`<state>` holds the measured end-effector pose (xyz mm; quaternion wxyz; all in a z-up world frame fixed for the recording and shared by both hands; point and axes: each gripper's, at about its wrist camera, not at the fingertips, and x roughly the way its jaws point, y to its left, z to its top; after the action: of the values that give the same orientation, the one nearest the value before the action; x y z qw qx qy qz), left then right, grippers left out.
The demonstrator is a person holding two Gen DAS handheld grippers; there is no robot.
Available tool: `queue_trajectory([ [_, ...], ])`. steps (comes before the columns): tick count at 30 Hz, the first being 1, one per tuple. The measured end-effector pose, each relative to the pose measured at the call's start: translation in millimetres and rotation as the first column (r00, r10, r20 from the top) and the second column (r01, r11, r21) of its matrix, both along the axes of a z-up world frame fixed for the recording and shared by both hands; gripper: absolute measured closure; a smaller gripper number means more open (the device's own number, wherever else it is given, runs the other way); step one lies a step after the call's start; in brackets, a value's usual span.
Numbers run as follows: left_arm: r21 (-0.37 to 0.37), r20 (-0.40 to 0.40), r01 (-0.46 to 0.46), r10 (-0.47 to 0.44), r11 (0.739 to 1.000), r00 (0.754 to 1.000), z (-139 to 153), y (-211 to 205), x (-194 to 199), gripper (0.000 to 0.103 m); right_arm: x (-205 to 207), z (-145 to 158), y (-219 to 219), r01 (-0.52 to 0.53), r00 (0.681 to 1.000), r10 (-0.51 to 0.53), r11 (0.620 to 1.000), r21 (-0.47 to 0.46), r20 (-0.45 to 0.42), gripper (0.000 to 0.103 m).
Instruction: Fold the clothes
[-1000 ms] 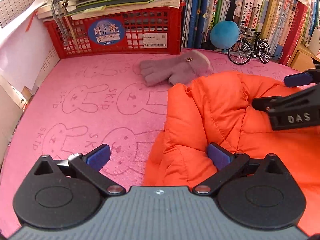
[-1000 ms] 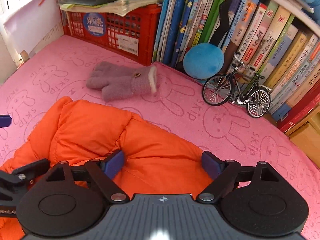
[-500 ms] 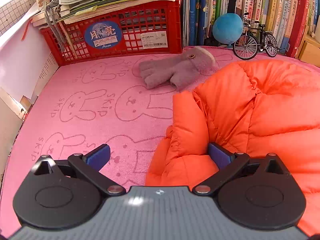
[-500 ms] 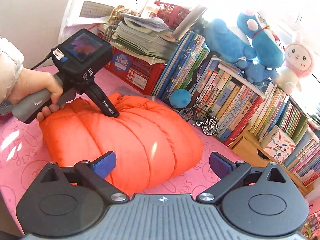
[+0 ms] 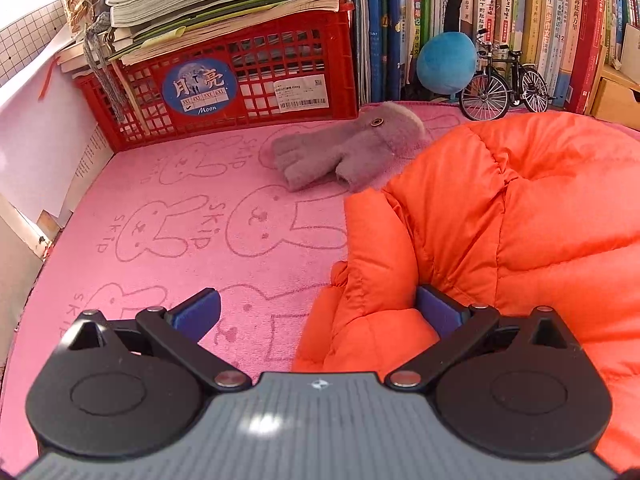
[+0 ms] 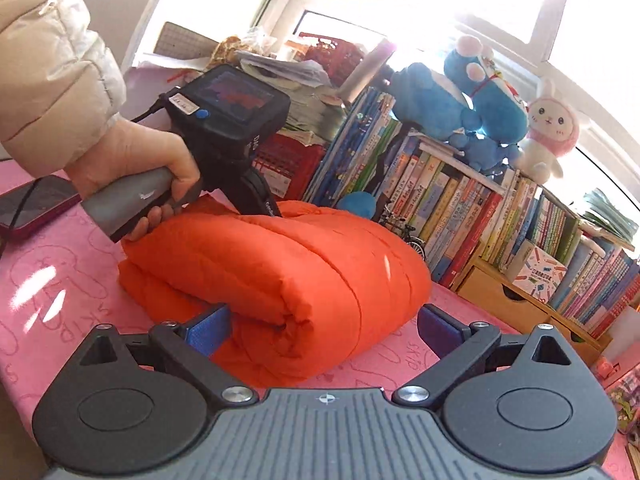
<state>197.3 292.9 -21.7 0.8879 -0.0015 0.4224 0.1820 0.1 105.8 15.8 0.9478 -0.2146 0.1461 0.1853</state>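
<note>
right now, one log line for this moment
task: fold clothes | jacket: folded bundle on mat | left tongs: open, on jacket edge | right tongs: open, clear

The orange puffer jacket (image 6: 280, 276) lies folded into a thick, rounded bundle on the pink bunny-print cloth (image 5: 168, 232). Its quilted panels run across the top in soft ridges, and the layers stack one over another at the near end, where a rolled edge shows. In the left wrist view the jacket (image 5: 500, 208) fills the right side, its puffy edge bulging toward the cloth's middle, near a grey glove (image 5: 344, 148).
</note>
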Motion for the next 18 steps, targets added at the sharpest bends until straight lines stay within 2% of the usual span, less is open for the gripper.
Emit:
queue_trajectory([
  [3, 0.010, 0.015, 0.003, -0.004, 1.000, 1.000, -1.8, -0.9, -1.3, 0.000, 18.2, -7.1, 8.3, 0.084, 0.995, -0.079, 0.992, 0.094, -0.053, 0.004],
  [7, 0.044, 0.051, -0.017, 0.015, 0.999, 0.999, -5.4, -4.0, -4.8, 0.000, 33.6, -16.6, 27.3, 0.116, 0.993, -0.110, 0.985, 0.126, -0.051, 0.004],
  [11, 0.073, 0.081, -0.036, 0.030, 0.997, 0.996, -10.2, -7.9, -4.8, 0.000, 40.6, -25.3, 10.1, 0.124, 0.992, -0.124, 0.991, 0.051, -0.004, 0.006],
  [14, 0.078, 0.093, -0.022, 0.014, 0.997, 0.996, -13.2, -12.8, -6.4, 0.000, 38.6, -40.9, -31.6, 0.131, 0.991, -0.131, 0.990, -0.043, 0.011, 0.006],
  [16, 0.093, 0.100, -0.023, 0.013, 0.995, 0.995, -15.5, -19.5, -7.7, 0.000, 35.2, -46.7, -51.9, 0.111, 0.994, -0.110, 0.991, -0.072, 0.023, 0.006],
  [18, 0.098, 0.108, -0.051, 0.041, 0.994, 0.993, -17.3, -22.0, -8.2, 0.000, 33.3, -47.3, -44.2, 0.086, 0.995, -0.081, 0.993, -0.084, 0.063, 0.006],
])
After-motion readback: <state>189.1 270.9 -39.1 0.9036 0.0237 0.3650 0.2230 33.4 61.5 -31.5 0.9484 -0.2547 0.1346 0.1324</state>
